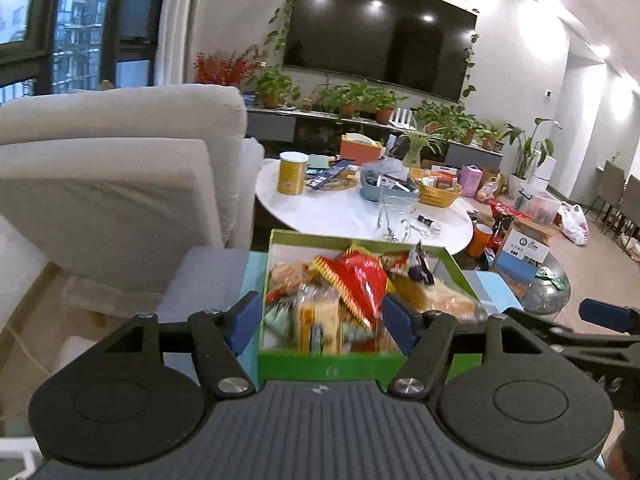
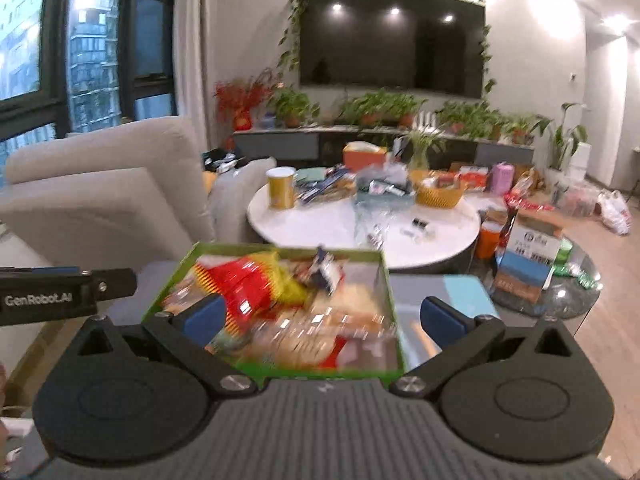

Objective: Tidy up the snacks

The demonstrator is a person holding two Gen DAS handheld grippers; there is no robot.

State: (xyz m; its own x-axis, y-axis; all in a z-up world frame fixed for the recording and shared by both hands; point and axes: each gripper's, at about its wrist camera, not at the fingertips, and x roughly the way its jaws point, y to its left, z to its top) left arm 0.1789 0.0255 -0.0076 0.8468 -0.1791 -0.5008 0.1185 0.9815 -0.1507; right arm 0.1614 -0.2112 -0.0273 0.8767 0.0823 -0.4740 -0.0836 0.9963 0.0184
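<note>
Two wrist fisheyes side by side, both facing forward, close above green snack box [image 1: 332,364], sharing round table [image 1: 344,208] beyond

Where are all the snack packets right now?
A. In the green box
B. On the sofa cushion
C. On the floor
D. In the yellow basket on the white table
A: the red, yellow and clear snack packets lie piled inside the green box, between the open grippers.

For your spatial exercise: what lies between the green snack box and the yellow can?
In the left wrist view, between green snack box and yellow can: only bare white tabletop.
</note>
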